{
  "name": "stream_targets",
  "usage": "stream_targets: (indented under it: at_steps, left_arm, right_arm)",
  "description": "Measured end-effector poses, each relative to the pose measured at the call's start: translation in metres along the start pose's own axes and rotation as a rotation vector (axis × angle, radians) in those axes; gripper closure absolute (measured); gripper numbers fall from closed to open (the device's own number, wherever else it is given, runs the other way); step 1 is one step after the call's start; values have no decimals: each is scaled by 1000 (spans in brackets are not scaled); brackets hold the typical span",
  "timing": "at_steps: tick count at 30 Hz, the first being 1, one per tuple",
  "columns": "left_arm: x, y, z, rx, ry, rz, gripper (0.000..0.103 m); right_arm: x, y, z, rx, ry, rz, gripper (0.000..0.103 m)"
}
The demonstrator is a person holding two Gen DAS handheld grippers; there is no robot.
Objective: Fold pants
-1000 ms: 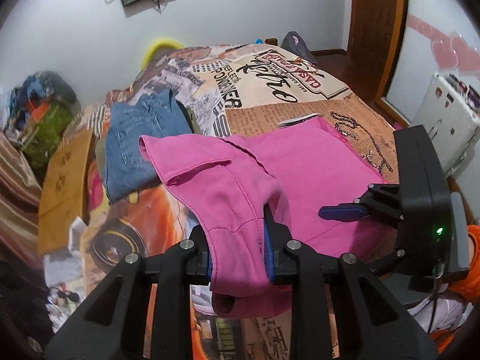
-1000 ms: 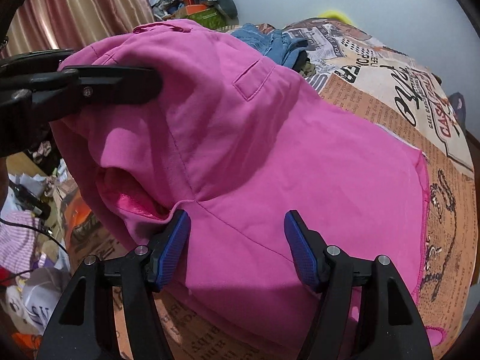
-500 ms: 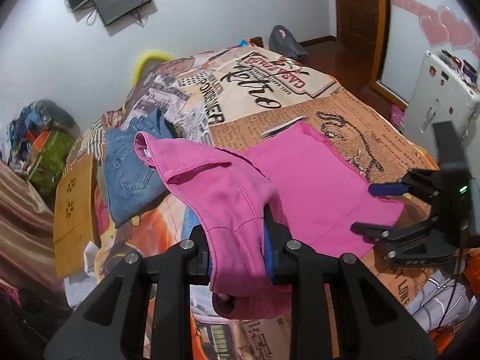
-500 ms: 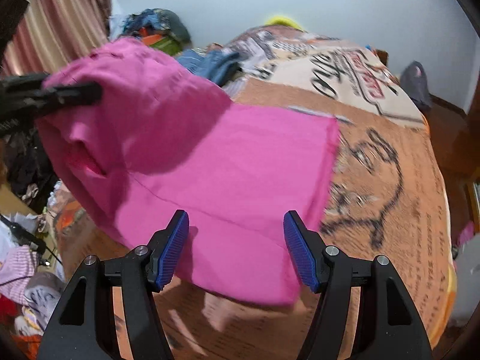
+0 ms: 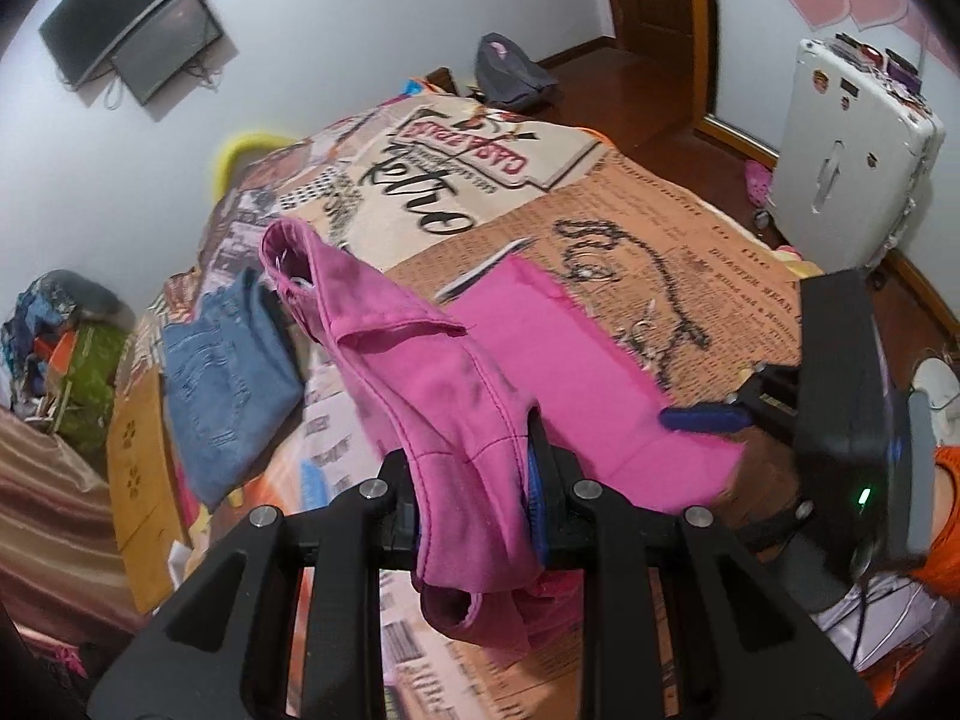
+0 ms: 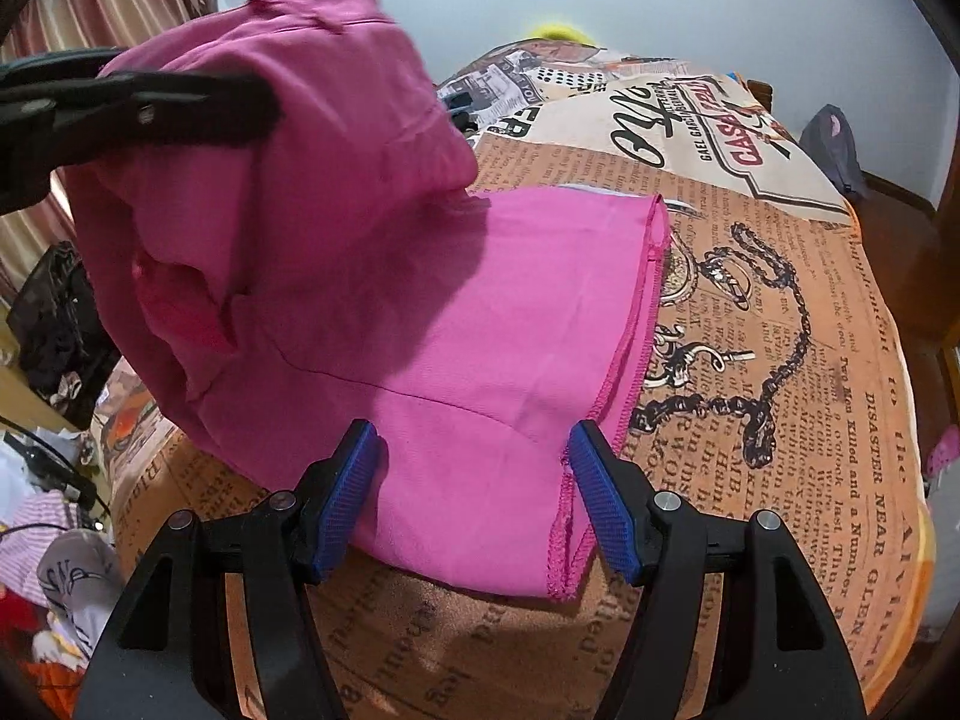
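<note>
The pink pants (image 5: 558,360) lie on the printed bedspread (image 5: 708,252), legs flat, waist end lifted. My left gripper (image 5: 474,480) is shut on the bunched waist fabric and holds it above the bed. In the right wrist view the pink pants (image 6: 480,324) spread ahead, with the lifted part at upper left under the left gripper's arm (image 6: 138,111). My right gripper (image 6: 474,504) is open, its blue pads either side of the leg hem near the bed's front edge, holding nothing. It also shows in the left wrist view (image 5: 702,420) at right.
Folded blue jeans (image 5: 222,366) lie on the bed left of the pants. A white suitcase (image 5: 852,156) stands at the right on the wood floor. A clothes pile (image 5: 54,330) and striped curtain are at left. A grey bag (image 5: 510,72) sits beyond the bed.
My left gripper has lifted the waist higher and moved back. My right gripper has drawn back from the pants' middle to the leg hem, still open.
</note>
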State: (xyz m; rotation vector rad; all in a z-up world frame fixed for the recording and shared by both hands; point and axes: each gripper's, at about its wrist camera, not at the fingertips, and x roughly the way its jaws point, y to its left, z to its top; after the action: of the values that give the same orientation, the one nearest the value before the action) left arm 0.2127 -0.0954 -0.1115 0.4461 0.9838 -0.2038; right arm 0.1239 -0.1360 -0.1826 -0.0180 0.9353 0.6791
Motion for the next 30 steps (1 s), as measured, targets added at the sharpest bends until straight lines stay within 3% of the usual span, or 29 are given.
stream_targets:
  at_steps: [8, 15, 17, 21, 30]
  left_arm:
    - [29, -29, 17, 14, 27, -76, 78]
    - [53, -44, 22, -7, 63, -131, 75]
    - [56, -48, 22, -23, 68, -152, 69]
    - [54, -50, 24, -48, 65, -184, 47]
    - [23, -21, 19, -124, -29, -226, 44]
  right_arm:
    - [-13, -7, -4, 32, -11, 19, 39]
    - [-34, -30, -12, 75, -43, -45, 39]
    - [-36, -36, -14, 93, -45, -50, 39]
    - [-39, -41, -16, 109, -46, -52, 39]
    - [-42, -43, -20, 126, -50, -48, 39]
